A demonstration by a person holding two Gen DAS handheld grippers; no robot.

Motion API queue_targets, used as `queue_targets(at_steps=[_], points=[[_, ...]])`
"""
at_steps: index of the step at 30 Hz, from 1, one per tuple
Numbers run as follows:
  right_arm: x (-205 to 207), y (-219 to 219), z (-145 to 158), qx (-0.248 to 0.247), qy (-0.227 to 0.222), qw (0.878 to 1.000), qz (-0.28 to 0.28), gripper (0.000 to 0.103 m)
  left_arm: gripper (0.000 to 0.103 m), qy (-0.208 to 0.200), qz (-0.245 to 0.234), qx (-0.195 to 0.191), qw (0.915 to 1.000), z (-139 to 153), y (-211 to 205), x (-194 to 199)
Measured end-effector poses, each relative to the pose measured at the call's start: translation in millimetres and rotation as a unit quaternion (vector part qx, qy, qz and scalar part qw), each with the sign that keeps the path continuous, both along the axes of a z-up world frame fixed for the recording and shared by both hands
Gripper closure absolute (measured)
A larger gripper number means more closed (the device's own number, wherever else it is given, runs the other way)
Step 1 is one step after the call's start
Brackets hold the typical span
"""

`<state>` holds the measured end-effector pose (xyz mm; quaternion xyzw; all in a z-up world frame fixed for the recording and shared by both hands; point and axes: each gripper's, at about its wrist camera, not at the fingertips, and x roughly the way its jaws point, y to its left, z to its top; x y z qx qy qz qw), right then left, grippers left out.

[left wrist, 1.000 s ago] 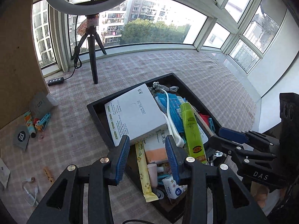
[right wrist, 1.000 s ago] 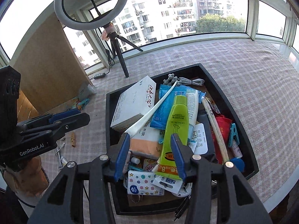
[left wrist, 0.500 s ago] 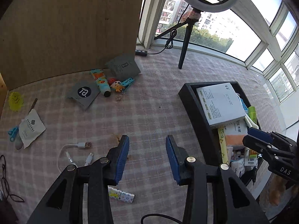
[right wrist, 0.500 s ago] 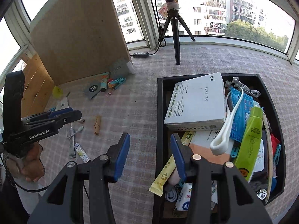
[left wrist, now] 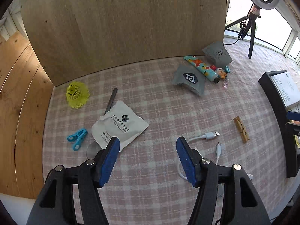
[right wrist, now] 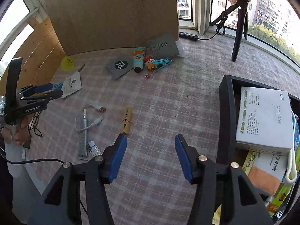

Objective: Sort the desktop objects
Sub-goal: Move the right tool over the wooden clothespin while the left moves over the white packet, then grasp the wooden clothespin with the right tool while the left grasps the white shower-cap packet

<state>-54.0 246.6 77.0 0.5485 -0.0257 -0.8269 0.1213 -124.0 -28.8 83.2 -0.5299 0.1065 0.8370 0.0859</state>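
Left gripper (left wrist: 148, 146): we see it tilted steeply down over the checked tablecloth (left wrist: 168, 108); its jaws are opening, with nothing between the blue pads, only bare cloth.
Left gripper, neighbours: the white sachet (left wrist: 120, 126) lies just beyond its left finger; the white USB cable (left wrist: 210, 136) lies just beyond its right finger.
Left hand: in the right wrist view we see the hand (right wrist: 20, 131) gripping the tool's handle at the far left edge, with the fingers of the tool aimed right toward the sachet.
Right gripper (right wrist: 150, 140): we see it also pitched down over the cloth; its jaws are opening and nothing sits between them.
Right gripper, neighbours: the wooden clothespin (right wrist: 126, 120) lies just beyond its left finger; the black tray (right wrist: 226, 112) stands to its right.
Loose objects, far side: a grey pouch (left wrist: 189, 78), a printed tube (left wrist: 201, 68) and a small figurine (left wrist: 220, 73) are clustered near the wooden board (left wrist: 121, 22).
Loose objects, left side: a yellow shuttlecock (left wrist: 76, 94) sits by the board; a blue clip (left wrist: 76, 138) lies left of the sachet.
Tray contents: we see a white box (right wrist: 266, 116) on top of packets and a green tube (right wrist: 281, 196) at the near right.
Background: a tripod (right wrist: 238, 28) stands on the cloth by the window.
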Motion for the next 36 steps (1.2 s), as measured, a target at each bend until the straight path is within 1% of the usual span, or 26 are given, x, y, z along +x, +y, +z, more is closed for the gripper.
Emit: queue_targets(at_steps=[2,6,10,15,20,21,26,29,32,34,35,36], points=[[-7,-11,-7,0.002,-0.011,1.0,0.003,0.05,0.039,-0.003,-0.011,-0.006,0.9999,-5,-10,-9],[-21,-32,-22,0.006,-0.035,0.999,0.004,0.05,0.037,-0.025,-0.024,-0.004,0.9994,-16,-30,-28],[-30,-49,-36,0.016,-0.053,0.998,0.009,0.05,0.034,-0.045,-0.041,-0.022,0.9979,-34,-39,-46],[-41,-63,-48,0.025,-0.067,0.997,0.006,0.05,0.031,-0.056,-0.093,-0.054,0.9926,-52,-30,-56],[-53,-70,-58,0.031,-0.077,0.997,0.004,0.05,0.029,-0.067,-0.129,-0.076,0.9865,-69,-20,-60],[-56,-71,-60,0.031,-0.08,0.996,0.003,0.05,0.026,-0.065,-0.133,-0.076,0.986,-70,-19,-60],[-62,-75,-70,0.04,-0.09,0.995,0.006,0.05,0.025,-0.066,-0.134,-0.059,0.987,-70,-15,-59],[-64,-76,-75,0.037,-0.095,0.995,0.007,0.05,0.025,-0.075,-0.152,-0.05,0.9842,-70,-7,-52],[-65,-76,-75,0.04,-0.092,0.995,0.011,0.05,0.027,-0.082,-0.17,-0.051,0.9807,-72,4,-42],[-64,-77,-74,0.042,-0.089,0.995,0.015,0.05,0.027,-0.074,-0.177,-0.061,0.9795,-72,11,-37],[-64,-78,-74,0.045,-0.087,0.995,0.018,0.05,0.026,-0.069,-0.175,-0.067,0.9798,-73,13,-37],[-63,-79,-74,0.048,-0.084,0.995,0.02,0.05,0.023,-0.068,-0.17,-0.064,0.981,-73,14,-39]])
